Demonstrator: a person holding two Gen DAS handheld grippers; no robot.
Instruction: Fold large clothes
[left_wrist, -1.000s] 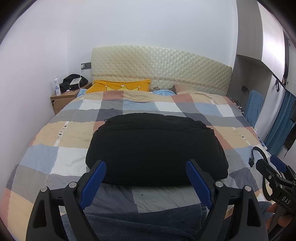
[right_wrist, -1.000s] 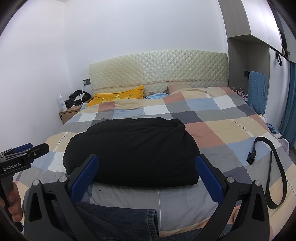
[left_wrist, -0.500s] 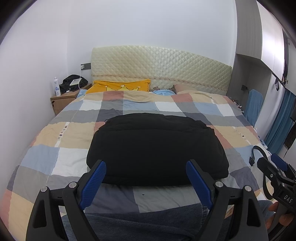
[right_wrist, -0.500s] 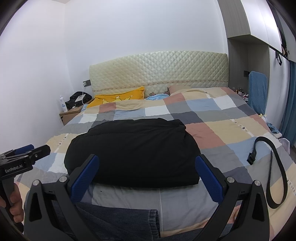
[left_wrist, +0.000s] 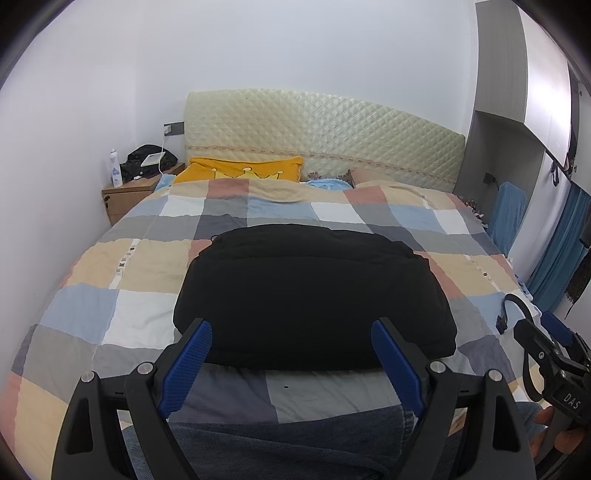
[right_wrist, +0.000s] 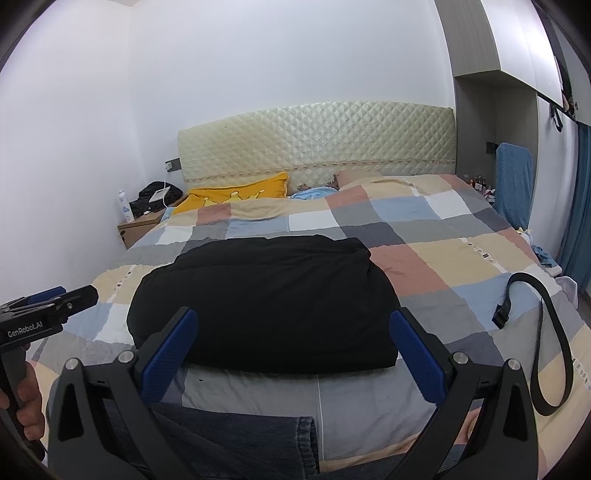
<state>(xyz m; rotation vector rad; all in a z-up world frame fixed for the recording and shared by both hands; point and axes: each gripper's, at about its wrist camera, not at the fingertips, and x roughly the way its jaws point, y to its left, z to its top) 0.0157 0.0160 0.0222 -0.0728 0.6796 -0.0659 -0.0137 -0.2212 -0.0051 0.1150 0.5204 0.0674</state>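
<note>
My left gripper and right gripper both stand wide open and empty just short of the near edge of the black garment, which lies mid-bed on the checked quilt as a compact folded block, so folding looks essentially finished.

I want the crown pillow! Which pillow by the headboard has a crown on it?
The yellow pillow, at the left end beside the wooden nightstand. The tan pillow further right shows no crown and is mostly tucked under the checked blanket.
</note>
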